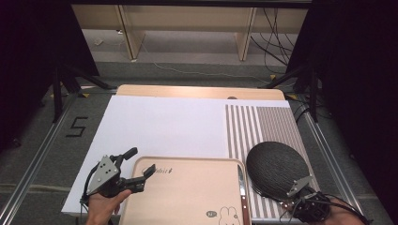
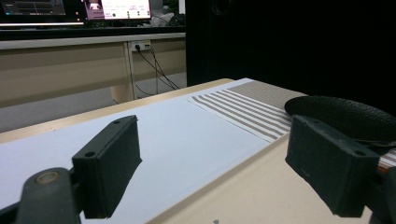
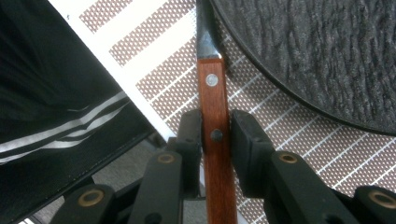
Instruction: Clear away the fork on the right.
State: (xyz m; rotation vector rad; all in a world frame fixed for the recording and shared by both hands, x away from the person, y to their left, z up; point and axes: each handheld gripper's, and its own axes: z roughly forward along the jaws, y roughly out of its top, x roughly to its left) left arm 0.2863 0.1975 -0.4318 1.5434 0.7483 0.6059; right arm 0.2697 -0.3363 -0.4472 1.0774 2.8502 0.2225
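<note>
My right gripper [image 3: 215,126] is shut on the wooden handle of a riveted utensil [image 3: 214,88]. The utensil lies on the striped mat, and its dark metal end runs along the rim of a black textured plate [image 3: 317,51]. In the high view the right gripper [image 1: 287,202] sits at the near edge of that plate [image 1: 277,168]. My left gripper [image 1: 141,161] stands open over the left end of a tan tray [image 1: 187,197]. Nothing is between its jaws [image 2: 215,158].
A second wood-handled knife [image 1: 242,190] lies along the tray's right rim. The tray rests on a white sheet [image 1: 159,126], with a striped mat [image 1: 263,122] to its right. Dark clothing with white stripes [image 3: 46,93] is close beside the right gripper.
</note>
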